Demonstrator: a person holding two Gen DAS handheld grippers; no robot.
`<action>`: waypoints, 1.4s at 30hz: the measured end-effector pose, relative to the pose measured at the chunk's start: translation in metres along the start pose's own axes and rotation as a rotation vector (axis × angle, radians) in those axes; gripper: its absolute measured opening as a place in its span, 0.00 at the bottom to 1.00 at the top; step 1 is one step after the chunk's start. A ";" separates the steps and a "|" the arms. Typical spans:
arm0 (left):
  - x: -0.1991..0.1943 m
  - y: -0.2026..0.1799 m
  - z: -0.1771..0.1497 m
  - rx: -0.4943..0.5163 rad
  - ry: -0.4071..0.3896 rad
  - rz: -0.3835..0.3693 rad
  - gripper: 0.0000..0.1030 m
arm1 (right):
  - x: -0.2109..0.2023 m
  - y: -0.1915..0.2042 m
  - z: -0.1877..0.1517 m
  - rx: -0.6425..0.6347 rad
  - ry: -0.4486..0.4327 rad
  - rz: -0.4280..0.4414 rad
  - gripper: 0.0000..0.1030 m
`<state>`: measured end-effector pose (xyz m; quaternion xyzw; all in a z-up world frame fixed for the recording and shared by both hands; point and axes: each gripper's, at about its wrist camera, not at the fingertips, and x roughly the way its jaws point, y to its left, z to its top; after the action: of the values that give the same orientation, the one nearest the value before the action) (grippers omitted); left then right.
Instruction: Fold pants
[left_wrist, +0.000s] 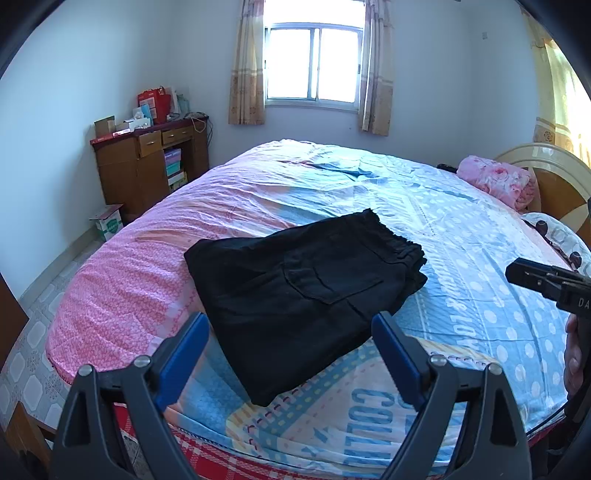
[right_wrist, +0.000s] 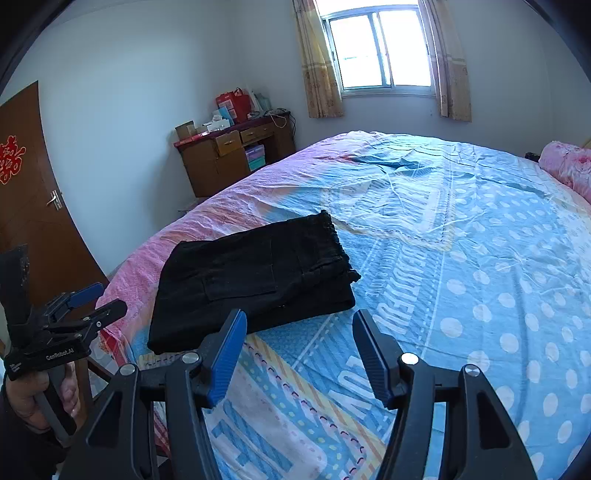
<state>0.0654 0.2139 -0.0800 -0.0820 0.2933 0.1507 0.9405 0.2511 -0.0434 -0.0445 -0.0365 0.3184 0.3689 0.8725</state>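
Note:
Black pants (left_wrist: 303, 291) lie folded into a compact rectangle on the bed cover (left_wrist: 461, 258), back pocket up and waistband toward the far right. They lie near the bed's front left corner (right_wrist: 251, 280). My left gripper (left_wrist: 291, 321) hovers open just short of the pants' near edge, and its blue pads touch nothing. My right gripper (right_wrist: 300, 317) is open too, over the cover beside the pants' near right corner, with nothing held. Each gripper shows in the other's view, the right gripper (left_wrist: 517, 271) at the right edge and the left gripper (right_wrist: 105, 299) in a hand at the left.
The blue and pink patterned cover is wrinkled toward the far side. A pink folded blanket (left_wrist: 498, 181) lies by the headboard (left_wrist: 546, 173). A cluttered wooden desk (left_wrist: 147, 166) and a cardboard box (left_wrist: 107, 223) stand left of the bed. A brown door (right_wrist: 29, 206) is at far left.

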 end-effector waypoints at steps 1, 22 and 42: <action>0.000 0.000 0.000 0.000 0.000 -0.001 0.90 | 0.000 0.000 0.000 -0.001 0.000 0.002 0.60; -0.019 -0.009 0.010 0.035 -0.051 0.008 1.00 | -0.018 0.009 0.003 -0.030 -0.058 -0.006 0.60; -0.020 -0.007 0.011 0.017 -0.053 0.008 1.00 | -0.026 0.025 0.002 -0.059 -0.067 0.014 0.60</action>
<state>0.0582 0.2058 -0.0589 -0.0690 0.2699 0.1540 0.9480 0.2219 -0.0411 -0.0231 -0.0476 0.2784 0.3852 0.8785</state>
